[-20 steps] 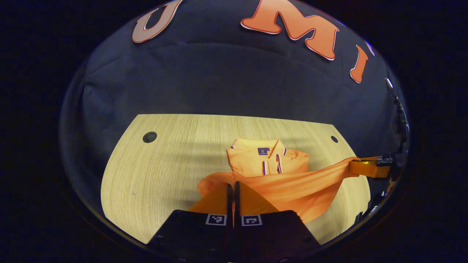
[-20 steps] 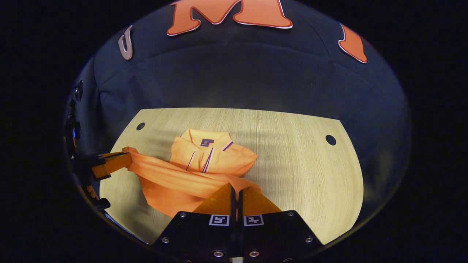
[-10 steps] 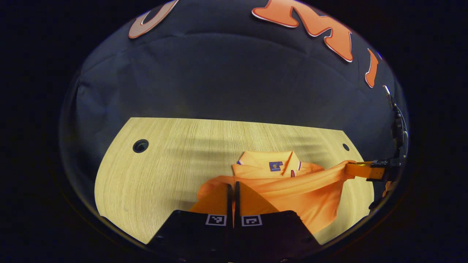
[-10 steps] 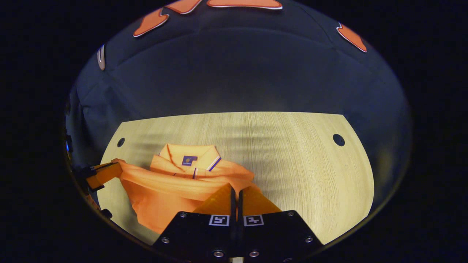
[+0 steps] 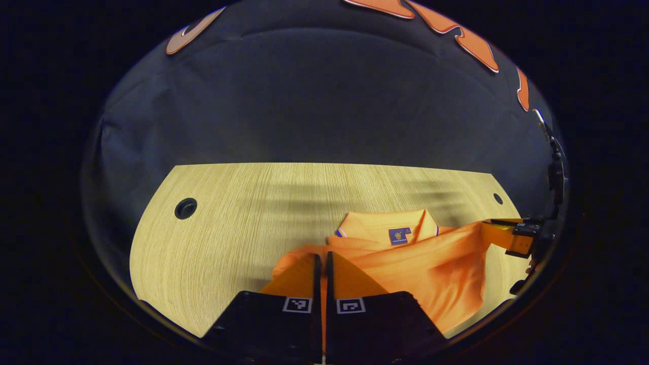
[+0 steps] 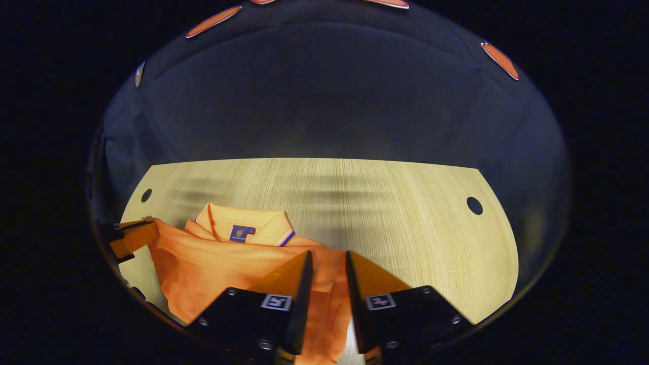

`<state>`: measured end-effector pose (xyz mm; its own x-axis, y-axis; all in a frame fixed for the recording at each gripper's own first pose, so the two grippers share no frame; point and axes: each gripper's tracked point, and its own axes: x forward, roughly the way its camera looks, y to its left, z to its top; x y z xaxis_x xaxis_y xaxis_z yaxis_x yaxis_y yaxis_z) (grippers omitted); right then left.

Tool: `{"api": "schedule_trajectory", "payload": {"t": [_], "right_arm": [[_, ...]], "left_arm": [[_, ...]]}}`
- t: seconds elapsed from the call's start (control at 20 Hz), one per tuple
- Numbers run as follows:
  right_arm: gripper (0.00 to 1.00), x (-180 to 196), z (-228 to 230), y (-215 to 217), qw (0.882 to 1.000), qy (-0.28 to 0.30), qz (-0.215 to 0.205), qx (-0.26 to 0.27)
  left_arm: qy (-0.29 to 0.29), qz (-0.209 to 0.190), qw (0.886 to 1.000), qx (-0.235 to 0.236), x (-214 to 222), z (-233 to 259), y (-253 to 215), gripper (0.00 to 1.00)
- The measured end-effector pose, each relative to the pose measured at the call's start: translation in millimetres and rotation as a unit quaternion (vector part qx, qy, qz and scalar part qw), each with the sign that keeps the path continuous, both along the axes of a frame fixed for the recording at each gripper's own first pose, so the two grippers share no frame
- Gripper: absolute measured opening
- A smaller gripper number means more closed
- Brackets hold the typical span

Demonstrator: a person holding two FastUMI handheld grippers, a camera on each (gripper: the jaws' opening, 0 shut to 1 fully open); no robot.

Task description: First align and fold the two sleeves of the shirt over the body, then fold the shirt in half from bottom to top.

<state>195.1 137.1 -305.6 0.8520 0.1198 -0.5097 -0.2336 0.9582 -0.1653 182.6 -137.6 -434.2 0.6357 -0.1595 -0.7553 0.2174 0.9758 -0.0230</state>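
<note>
The shirt (image 6: 238, 263) lay on the bench (image 6: 395, 213), hem folded up to the collar. The left claw (image 5: 322, 263) pinched its hem; the right claw (image 6: 327, 268) stood parted above it. Soft, light cloth; best gripped at hem corners.

Dim booth; light from above falls brightest on the pale surface (image 5: 228, 228), crossed by soft banded shadows. Fisheye distortion bends its edges, and the rims of both views darken and blur.

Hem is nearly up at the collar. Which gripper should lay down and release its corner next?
Left. The left gripper is shut on the shirt hem, while the right gripper stands open over the cloth, its corner apparently let go.
</note>
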Motion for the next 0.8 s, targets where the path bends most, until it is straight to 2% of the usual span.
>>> {"api": "schedule_trajectory", "payload": {"t": [0.05, 0.1, 0.2, 0.25, 0.3, 0.4, 0.45, 0.65, 0.8], "right_arm": [[0.5, -2, 2, -1, 1.0, 0.002, 0.001, 0.003], [0.66, -2, 1, -3, 1.0, 0.004, -0.003, 0.002], [0.98, -3, 3, -8, 1.0, 0.001, -0.008, -0.002], [0.99, -3, 5, -8, 1.0, -0.001, -0.008, 0.001], [0.99, -6, 7, -7, 1.0, -0.002, -0.007, 0.006], [0.99, -11, 15, -6, 1.0, -0.007, -0.004, 0.017], [0.99, -15, 21, -5, 1.0, -0.012, 0.0, 0.021], [0.99, -33, 53, -8, 0.999, -0.044, 0.011, 0.027], [0.99, -52, 87, -12, 0.996, -0.08, 0.023, 0.04]], "left_arm": [[-0.003, 0.004, 1.0, 0.003, 1, 1, 1, 0.1], [-0.003, 0.005, 1.0, 0.005, 3, 0, 3, 0.12], [-0.003, 0.003, 1.0, 0.004, 4, -3, 0, 0.5], [-0.006, 0.006, 1.0, 0.004, 5, -3, 1, 0.69], [-0.008, 0.005, 1.0, -0.001, 4, -1, -3, 0.71], [-0.018, 0.005, 1.0, -0.002, 4, 7, -5, 1.0], [-0.025, 0.003, 1.0, -0.001, 4, 15, -7, 0.97], [-0.066, 0.0, 0.998, -0.005, 3, 58, -14, 0.97], [-0.134, -0.001, 0.991, 0.002, 3, 116, -18, 0.98]]}}
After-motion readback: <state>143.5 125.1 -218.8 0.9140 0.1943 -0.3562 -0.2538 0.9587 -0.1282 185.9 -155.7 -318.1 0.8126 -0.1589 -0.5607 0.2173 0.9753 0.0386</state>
